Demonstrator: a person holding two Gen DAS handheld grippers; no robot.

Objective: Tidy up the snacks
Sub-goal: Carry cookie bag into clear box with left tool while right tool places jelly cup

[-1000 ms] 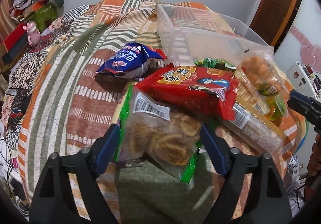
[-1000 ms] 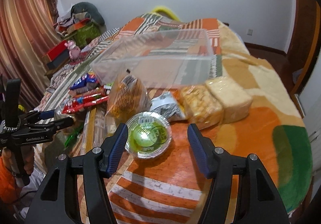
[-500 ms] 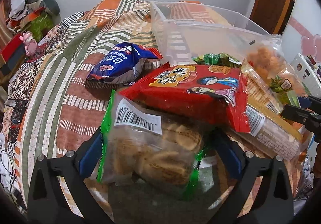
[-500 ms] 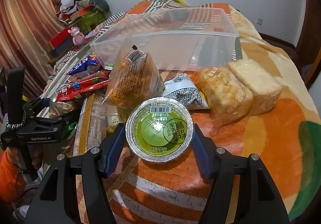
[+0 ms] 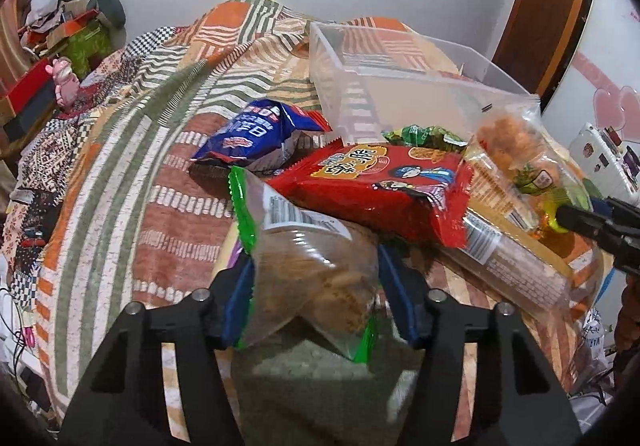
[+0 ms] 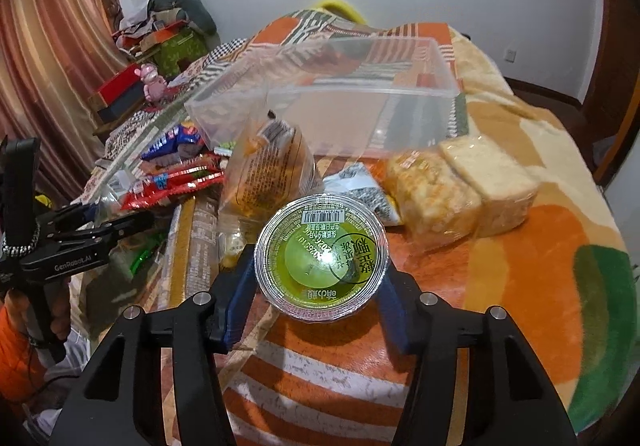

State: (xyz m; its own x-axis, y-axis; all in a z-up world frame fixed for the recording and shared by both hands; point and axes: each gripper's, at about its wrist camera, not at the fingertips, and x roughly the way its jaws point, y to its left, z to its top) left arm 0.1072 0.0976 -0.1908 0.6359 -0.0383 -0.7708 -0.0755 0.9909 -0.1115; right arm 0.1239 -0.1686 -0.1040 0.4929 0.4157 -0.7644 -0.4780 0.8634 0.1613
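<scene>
My left gripper [image 5: 316,294] is shut on a clear, green-edged bag of biscuits [image 5: 308,266] and holds it tilted up off the bed. My right gripper [image 6: 320,286] is shut on a round green jelly cup [image 6: 322,258] with a foil lid. A clear plastic bin [image 5: 384,86] stands behind the snack pile; it also shows in the right wrist view [image 6: 360,102]. A red snack packet [image 5: 384,190], a blue packet [image 5: 256,138] and a bag of orange puffs [image 5: 516,150] lie in front of it.
Two wrapped bread loaves [image 6: 460,186] and a grey-patterned packet [image 6: 364,186] lie right of the cup. A long cracker pack [image 5: 516,258] lies under the red packet. The striped blanket [image 5: 120,174] slopes off to the left. A door [image 5: 548,6] is far right.
Both grippers closed on their items: the left on the biscuit bag and lifted its end, the right moved forward around the jelly cup and gripped it.
</scene>
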